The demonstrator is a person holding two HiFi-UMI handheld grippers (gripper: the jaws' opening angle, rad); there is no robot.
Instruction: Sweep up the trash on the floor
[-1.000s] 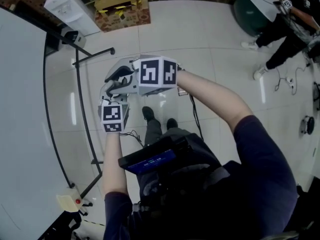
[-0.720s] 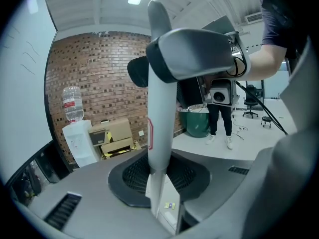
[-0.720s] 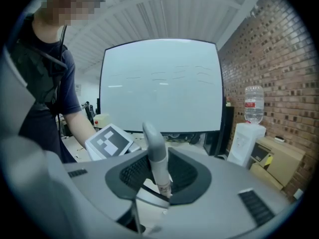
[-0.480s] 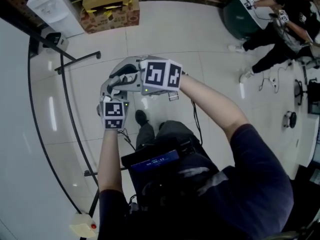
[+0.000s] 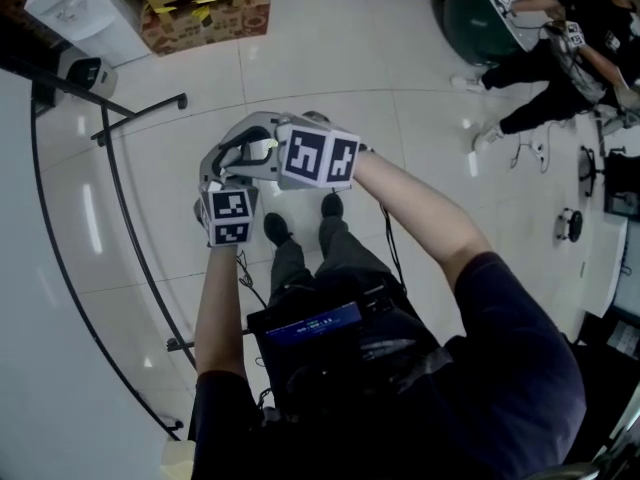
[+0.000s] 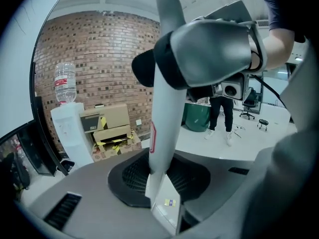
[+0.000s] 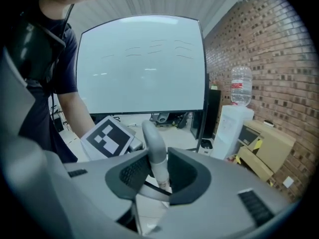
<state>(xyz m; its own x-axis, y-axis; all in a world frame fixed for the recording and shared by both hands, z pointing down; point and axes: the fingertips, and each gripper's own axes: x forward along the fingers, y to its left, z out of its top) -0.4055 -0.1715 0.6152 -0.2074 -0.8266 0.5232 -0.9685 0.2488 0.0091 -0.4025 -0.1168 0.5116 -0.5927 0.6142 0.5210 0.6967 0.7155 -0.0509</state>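
A pale grey-white pole handle [image 6: 164, 113] stands up between the jaws of my left gripper [image 6: 159, 178], which is shut on it. Higher on the same handle, my right gripper [image 7: 157, 171] is shut as well, and the handle's rounded top end [image 7: 152, 133] sticks out just past its jaws. In the head view both grippers sit close together over the floor in front of the person, left gripper [image 5: 212, 180] below right gripper [image 5: 250, 150]. The lower end of the handle is hidden. No trash shows on the tiles.
The person's dark shoes [image 5: 277, 228] stand just under the grippers. A whiteboard's black stand [image 5: 110, 158] runs along the left. A water dispenser [image 5: 70, 13] and cardboard boxes [image 5: 205, 3] sit by the brick wall. People [image 5: 560, 58] and a green bin [image 5: 470, 18] are at upper right.
Both grippers have sunk together, still clamped on the handle. The person has stepped forward, one shoe now ahead, and the floor and boxes have slid up and left in the head view.
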